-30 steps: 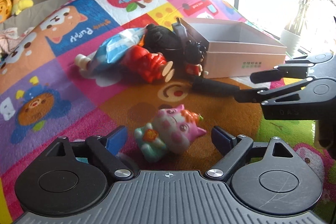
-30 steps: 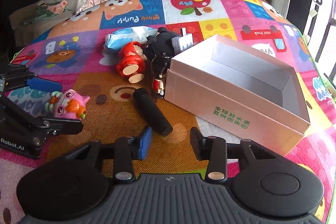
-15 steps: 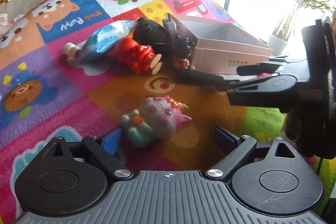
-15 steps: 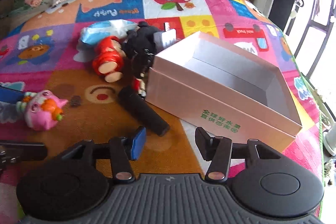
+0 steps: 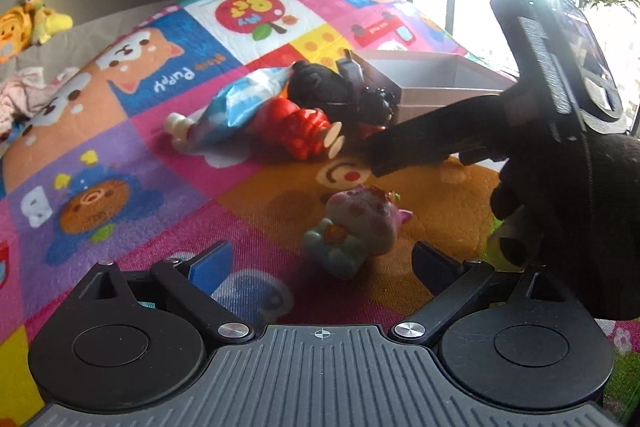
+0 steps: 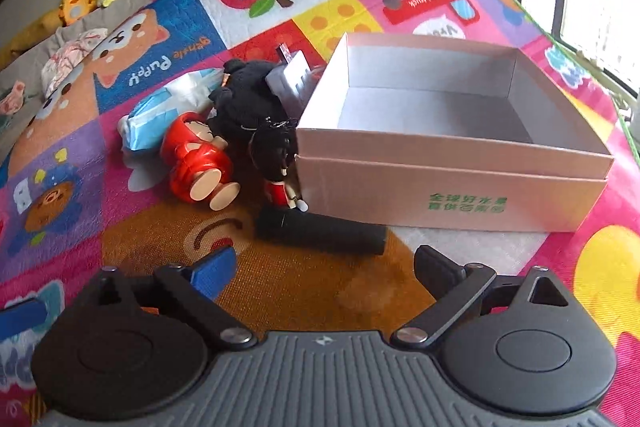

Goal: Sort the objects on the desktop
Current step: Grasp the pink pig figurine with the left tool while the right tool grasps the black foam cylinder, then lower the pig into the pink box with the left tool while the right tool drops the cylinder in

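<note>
Pink-and-teal cat toy (image 5: 356,229) lies on the patchwork mat (image 5: 120,155), left of the white box (image 6: 452,147), just ahead of the left gripper (image 5: 322,261), whose fingers are spread wide. Nearer the box, a black cylinder (image 6: 320,229) lies against its front wall, before the right gripper (image 6: 324,265), also spread and empty.

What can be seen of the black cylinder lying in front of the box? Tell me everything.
The matte black cylinder looks like a foam or rubber-covered tube with flat ends. It lies on its side on the orange patch of the colourful play mat, running roughly along the front wall of the open pale cardboard box. Whether it touches that wall is unclear. Its left end sits just below the small black-haired doll in red. The right gripper has its jaws open short of it, not touching.
</note>
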`<state>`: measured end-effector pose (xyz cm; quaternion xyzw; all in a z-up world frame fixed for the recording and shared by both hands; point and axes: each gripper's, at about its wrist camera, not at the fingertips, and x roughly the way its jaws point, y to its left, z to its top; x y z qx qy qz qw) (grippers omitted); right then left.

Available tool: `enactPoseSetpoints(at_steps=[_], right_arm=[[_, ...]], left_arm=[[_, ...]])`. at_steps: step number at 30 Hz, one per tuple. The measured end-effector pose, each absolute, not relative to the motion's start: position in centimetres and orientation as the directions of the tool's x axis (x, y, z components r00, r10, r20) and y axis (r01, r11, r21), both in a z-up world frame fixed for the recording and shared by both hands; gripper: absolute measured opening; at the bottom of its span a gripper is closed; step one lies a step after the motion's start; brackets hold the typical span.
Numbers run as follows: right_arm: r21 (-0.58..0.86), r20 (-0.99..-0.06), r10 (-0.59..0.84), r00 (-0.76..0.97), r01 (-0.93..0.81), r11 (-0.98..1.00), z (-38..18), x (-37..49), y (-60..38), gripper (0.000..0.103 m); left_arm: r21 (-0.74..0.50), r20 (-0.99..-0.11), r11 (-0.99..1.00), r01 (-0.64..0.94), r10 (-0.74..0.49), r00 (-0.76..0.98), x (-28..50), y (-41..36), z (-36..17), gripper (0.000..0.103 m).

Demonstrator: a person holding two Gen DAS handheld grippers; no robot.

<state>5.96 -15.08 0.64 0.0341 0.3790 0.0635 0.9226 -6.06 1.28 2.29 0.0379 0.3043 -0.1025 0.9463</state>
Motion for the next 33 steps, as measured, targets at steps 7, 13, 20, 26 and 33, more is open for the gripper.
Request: enactPoseSetpoints(at_steps=[7, 13, 20, 26, 33], right_arm=[[0.03, -0.673, 0.096, 0.733, -0.103, 0.994, 0.9, 5.5, -15.9, 0.076], [-0.006, -0.645, 0.144, 0.75, -0.193, 0.981, 2.2, 0.9, -20.8, 0.076], [-0.042, -0.635, 0.196, 0.748, -0.286, 0.957, 2.7, -4.7, -24.7, 0.076], [-0.037, -0.593, 0.229, 0.772, -0.31, 0.95, 4.0, -6.8, -26.1, 0.076], [-0.13, -0.453, 0.225, 0.863, -0.314, 0.941, 8.1, -7.9, -27.2, 0.076]], left_arm=[[-0.042, -0.599, 0.974, 0.224, -0.204, 0.775, -5.3, 1.7, 2.1, 0.099], [-0.057, -0.628, 0.962, 0.265, -0.241, 0.74, -3.0, 0.3, 1.6, 0.098], [0.047, -0.636, 0.955, 0.294, -0.198, 0.746, -2.4, -2.0, 1.1, 0.064], [0.123, -0.594, 0.935, 0.332, -0.198, 0.78, -4.9, -3.7, 3.1, 0.062], [0.12, -0.468, 0.926, 0.357, -0.264, 0.843, -2.6, -6.4, 9.0, 0.062]])
